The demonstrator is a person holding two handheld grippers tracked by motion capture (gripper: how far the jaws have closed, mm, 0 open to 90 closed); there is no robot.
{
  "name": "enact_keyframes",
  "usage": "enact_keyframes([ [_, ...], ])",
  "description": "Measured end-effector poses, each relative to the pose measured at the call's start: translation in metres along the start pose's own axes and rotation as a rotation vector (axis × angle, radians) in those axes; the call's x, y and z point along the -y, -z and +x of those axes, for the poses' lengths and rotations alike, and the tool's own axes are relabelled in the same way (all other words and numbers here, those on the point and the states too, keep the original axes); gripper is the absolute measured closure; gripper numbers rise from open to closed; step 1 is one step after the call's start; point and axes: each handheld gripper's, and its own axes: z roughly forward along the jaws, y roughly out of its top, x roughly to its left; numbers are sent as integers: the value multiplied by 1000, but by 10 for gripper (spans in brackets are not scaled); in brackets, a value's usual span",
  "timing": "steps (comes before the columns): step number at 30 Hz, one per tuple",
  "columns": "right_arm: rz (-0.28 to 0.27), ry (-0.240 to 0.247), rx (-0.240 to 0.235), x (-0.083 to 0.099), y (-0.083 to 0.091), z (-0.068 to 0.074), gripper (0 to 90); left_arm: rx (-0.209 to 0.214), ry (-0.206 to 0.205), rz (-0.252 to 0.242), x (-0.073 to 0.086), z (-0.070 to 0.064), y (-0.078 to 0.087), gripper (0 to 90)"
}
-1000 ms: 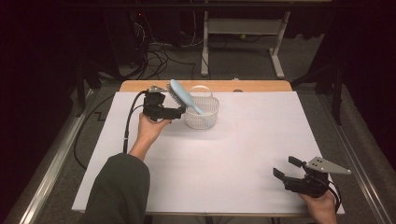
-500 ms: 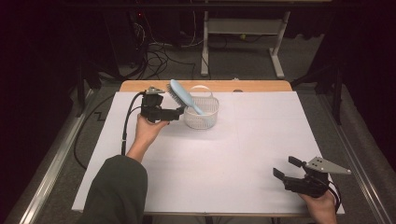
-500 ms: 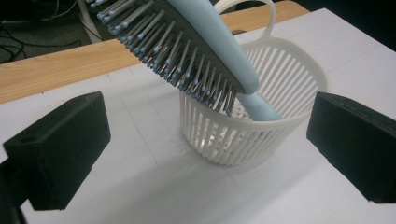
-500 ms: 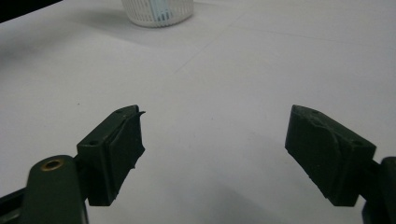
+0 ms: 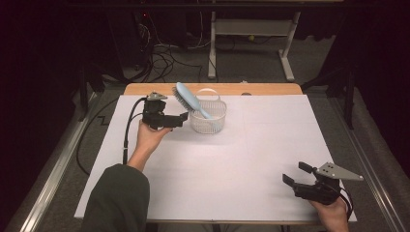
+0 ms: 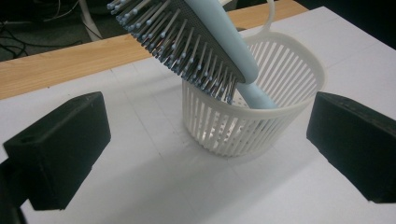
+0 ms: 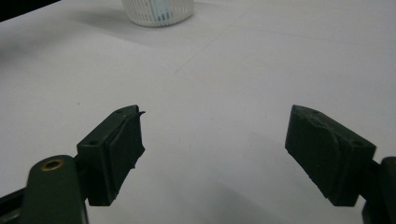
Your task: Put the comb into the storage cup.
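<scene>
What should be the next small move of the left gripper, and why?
Probably a short pull back from the basket. The left gripper is open and holds nothing; the hairbrush leans in the basket, handle down, head resting over the rim. The placing looks done, so retreating avoids bumping the brush.

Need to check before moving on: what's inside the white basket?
The blue hairbrush stands handle-down in the white basket, its bristled head leaning out over the rim. The handle's tip and part of the basket floor are hidden.

Dark green sleeve point(image 5: 118, 195) on left arm; black grippers, blocky jaws; black cable point(image 5: 128, 128); grey triangular plate point(image 5: 337, 171) on right.
</scene>
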Motion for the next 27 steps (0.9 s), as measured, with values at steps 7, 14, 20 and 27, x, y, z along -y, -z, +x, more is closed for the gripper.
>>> enact_keyframes([
  [7,0,0,1,0,0,0,198,-11,-9,-8,3,0,6,0],
  [14,0,-1,0,0,0,0,199,-17,-8,-7,8,2,9,0],
  [20,0,-2,0,0,0,0,198,-26,-5,-12,11,3,12,0],
  [27,0,-1,0,0,0,0,198,-41,-12,-25,14,4,18,0],
])
